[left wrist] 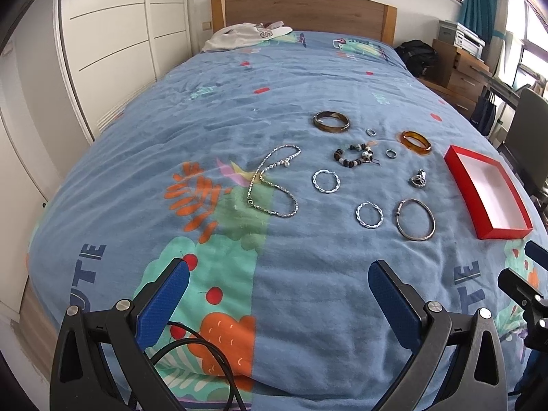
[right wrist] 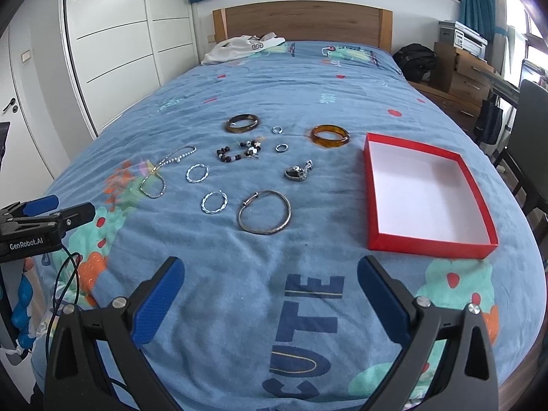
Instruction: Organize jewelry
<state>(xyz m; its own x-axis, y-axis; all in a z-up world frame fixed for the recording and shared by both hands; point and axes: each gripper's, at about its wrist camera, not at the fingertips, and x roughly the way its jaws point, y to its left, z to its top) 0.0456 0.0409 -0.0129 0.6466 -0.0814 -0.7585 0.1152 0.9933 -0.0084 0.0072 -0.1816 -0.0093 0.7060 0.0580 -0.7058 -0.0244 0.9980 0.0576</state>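
Note:
Jewelry lies spread on a blue bedspread [right wrist: 260, 78]. A silver chain necklace [left wrist: 270, 179] is at the left, two twisted silver hoops [left wrist: 326, 181] [left wrist: 369, 215] beside it, a thin silver bangle [right wrist: 264, 216] nearest. Farther back are a beaded bracelet [right wrist: 239, 151], a dark bangle [right wrist: 242, 123], an amber bangle [right wrist: 329, 135], two small rings [right wrist: 277, 129] [right wrist: 281, 148] and a silver pendant [right wrist: 298, 172]. An empty red box [right wrist: 479, 205] with a white inside sits at the right. My left gripper [left wrist: 279, 274] and right gripper [right wrist: 270, 269] both hang open above the bed's near end, holding nothing.
A white garment [right wrist: 239, 49] lies by the wooden headboard [right wrist: 301, 22]. White wardrobe doors [right wrist: 113, 44] run along the left. A black bag [right wrist: 416, 60], wooden drawers [right wrist: 465, 72] and a dark chair [right wrist: 529, 130] stand at the right. A black cable [left wrist: 202, 352] hangs under my left gripper.

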